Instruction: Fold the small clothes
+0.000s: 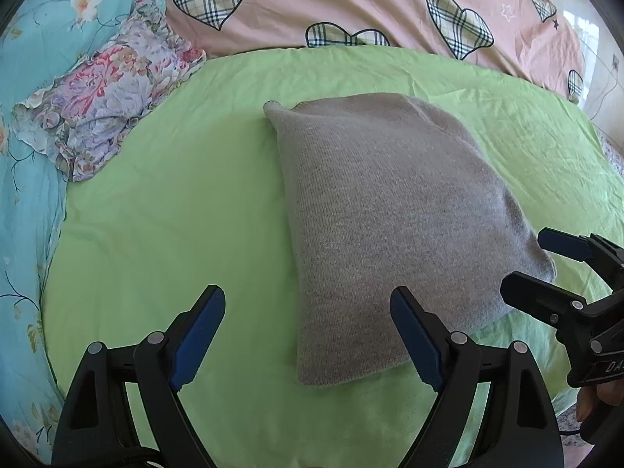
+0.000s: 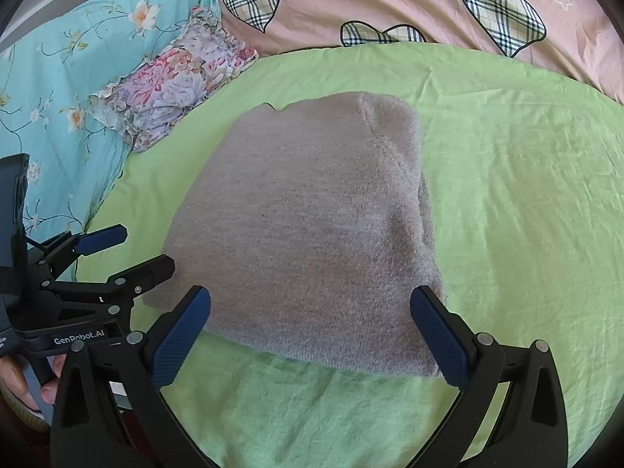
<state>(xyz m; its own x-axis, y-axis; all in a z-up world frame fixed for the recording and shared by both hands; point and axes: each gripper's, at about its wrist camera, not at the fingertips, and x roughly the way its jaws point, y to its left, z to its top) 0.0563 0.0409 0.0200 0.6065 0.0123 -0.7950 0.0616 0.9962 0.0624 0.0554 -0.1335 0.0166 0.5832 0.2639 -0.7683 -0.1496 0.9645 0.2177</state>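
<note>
A grey knit garment [image 1: 386, 230] lies folded into a rough rectangle on the green sheet [image 1: 175, 202]; it also shows in the right wrist view [image 2: 308, 226]. My left gripper [image 1: 308, 308] is open and empty, just in front of the garment's near left corner. My right gripper [image 2: 310, 312] is open and empty, its blue pads either side of the garment's near edge. In the left wrist view the right gripper [image 1: 534, 261] sits by the garment's near right corner. In the right wrist view the left gripper [image 2: 144, 247] sits by the near left corner.
A folded floral garment [image 1: 105, 97] lies at the back left, also in the right wrist view [image 2: 171, 78]. A blue floral quilt [image 1: 31, 195] borders the left side. A pink quilt with plaid hearts [image 1: 351, 4] lies behind the green sheet [image 2: 526, 195].
</note>
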